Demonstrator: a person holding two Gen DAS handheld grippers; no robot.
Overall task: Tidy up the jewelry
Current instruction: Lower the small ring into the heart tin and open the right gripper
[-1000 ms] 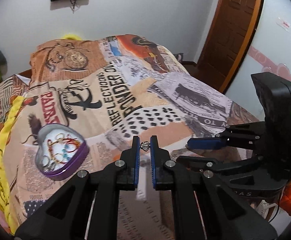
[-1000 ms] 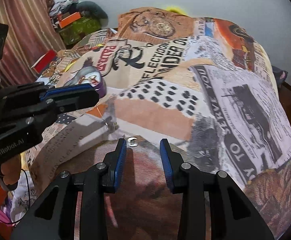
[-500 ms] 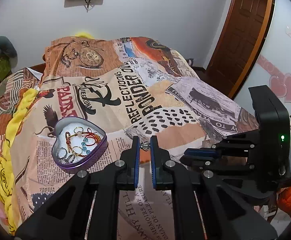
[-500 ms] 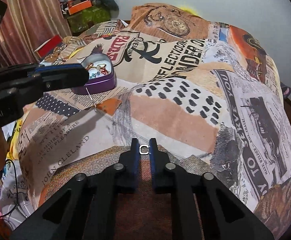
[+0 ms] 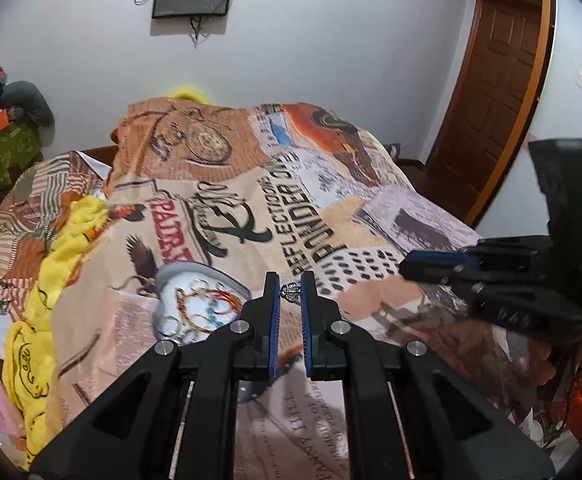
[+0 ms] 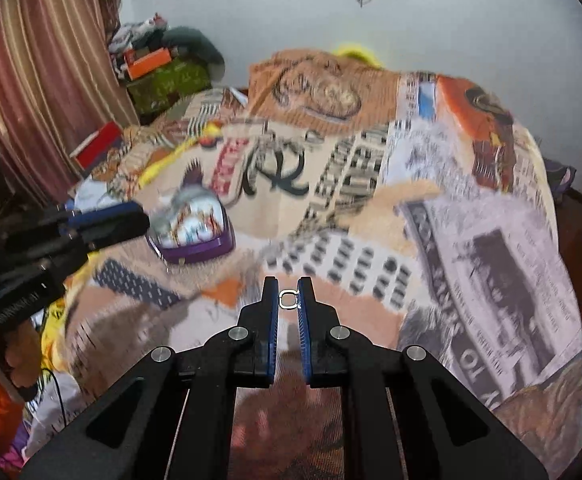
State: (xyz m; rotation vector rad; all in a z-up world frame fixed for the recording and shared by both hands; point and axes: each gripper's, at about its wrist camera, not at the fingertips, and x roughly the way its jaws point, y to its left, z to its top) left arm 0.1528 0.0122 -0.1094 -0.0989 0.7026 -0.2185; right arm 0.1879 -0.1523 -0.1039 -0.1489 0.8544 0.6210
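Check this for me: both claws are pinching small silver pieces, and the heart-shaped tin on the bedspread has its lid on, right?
Not quite. The heart-shaped tin is open, with rings and bracelets showing inside, as the left wrist view shows. The left claw and right claw each do pinch a small silver piece.

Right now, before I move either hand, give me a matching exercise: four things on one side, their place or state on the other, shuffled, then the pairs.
Things:
1. charm
2. ring
3. tin
4. door

Places or states:
A. open on the bedspread, jewelry inside
B. pinched in the right tongs
C. far right, at the wall
D. pinched in the left tongs

Pairs: 1-D, 2-B, 3-A, 4-C
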